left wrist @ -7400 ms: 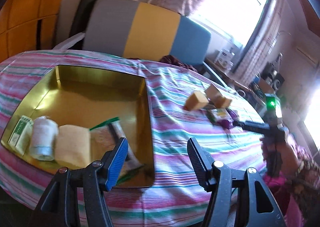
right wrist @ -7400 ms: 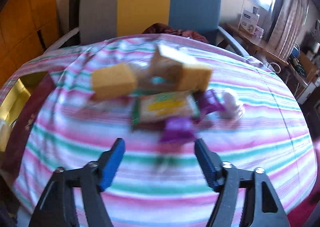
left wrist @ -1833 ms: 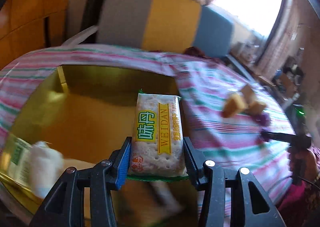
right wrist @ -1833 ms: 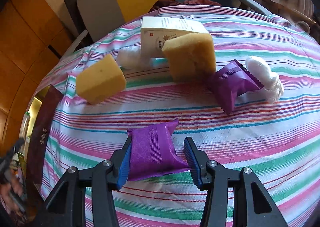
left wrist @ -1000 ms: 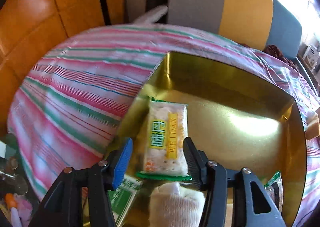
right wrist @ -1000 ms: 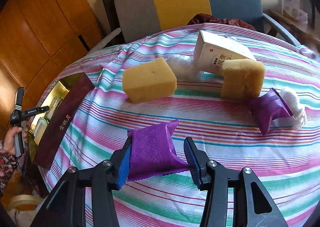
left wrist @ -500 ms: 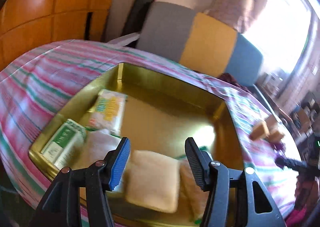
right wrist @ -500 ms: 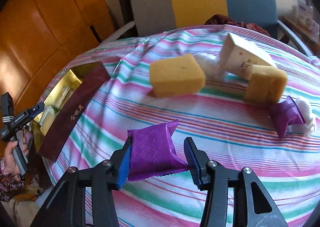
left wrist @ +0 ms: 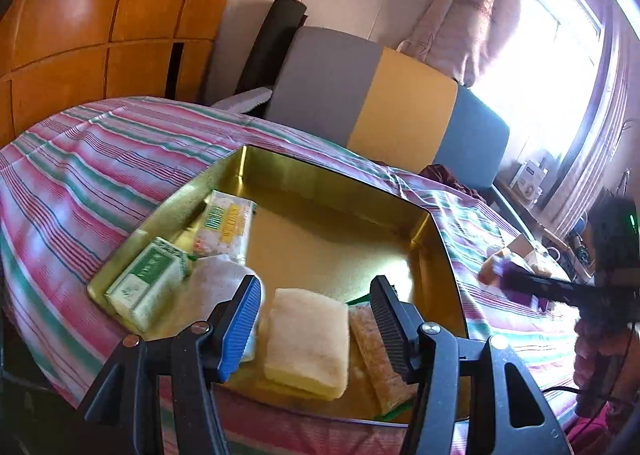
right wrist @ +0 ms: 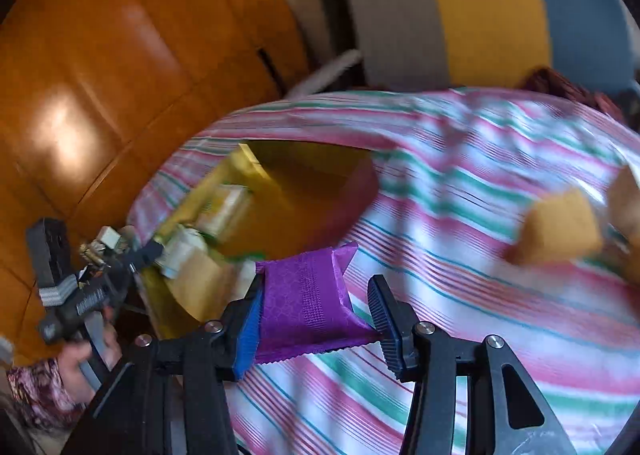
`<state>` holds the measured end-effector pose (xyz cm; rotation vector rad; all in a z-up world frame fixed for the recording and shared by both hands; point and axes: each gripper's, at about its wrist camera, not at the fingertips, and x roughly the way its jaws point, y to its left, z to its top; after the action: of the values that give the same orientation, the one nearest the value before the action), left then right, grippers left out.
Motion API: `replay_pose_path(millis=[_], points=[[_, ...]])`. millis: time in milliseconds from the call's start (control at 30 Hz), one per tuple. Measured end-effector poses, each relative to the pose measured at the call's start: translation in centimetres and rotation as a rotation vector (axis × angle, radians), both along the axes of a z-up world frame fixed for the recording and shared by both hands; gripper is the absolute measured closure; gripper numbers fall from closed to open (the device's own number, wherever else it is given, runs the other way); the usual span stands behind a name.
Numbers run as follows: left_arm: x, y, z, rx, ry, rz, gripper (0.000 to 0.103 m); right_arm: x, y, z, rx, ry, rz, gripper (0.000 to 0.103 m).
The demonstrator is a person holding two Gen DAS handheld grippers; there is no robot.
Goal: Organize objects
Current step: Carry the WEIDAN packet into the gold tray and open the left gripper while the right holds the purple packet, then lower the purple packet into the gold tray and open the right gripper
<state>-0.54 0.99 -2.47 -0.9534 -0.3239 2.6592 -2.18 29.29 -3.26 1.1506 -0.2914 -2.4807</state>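
Right wrist view: the purple sachet is clamped across its soft middle by the right gripper, just beside the gold tin. It is judged light, crushable and slippery. The left gripper is held open and empty above the tin's near edge.

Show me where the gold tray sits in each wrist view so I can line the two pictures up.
Left wrist view: the gold tray fills the centre, just beyond the open left gripper.
Right wrist view: the gold tray lies left of centre, blurred, behind the purple packet in the right gripper.
Shared landmark: the grey, yellow and blue chair back behind the table.
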Motion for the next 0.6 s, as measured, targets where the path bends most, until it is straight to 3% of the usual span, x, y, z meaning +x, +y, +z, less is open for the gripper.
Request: replay_pose_path(millis=[167,367,467,600], points=[[0.1,-1.4,0.8,0.038,0.019,0.034,0.045,-4.3,-7.1,-0.6,0.038,-0.053,0.028,0.052],[-0.6,-4.1,1.0,0.072,0.004,0.152,0.045,-8.1,-12.0,-3.0,0.05,-0.133,0.032,0.056],[-0.9,-5.2,0.7,0.116,-0.021,0.187,0.045,-8.1,-11.8,-2.9,-0.008,-0.12,0.001,0.056],[-1.1,-5.4,0.5,0.113,-0.029,0.191,0.045,-7.4,-10.0,-1.5,-0.021,-0.072,-0.049,0.052]])
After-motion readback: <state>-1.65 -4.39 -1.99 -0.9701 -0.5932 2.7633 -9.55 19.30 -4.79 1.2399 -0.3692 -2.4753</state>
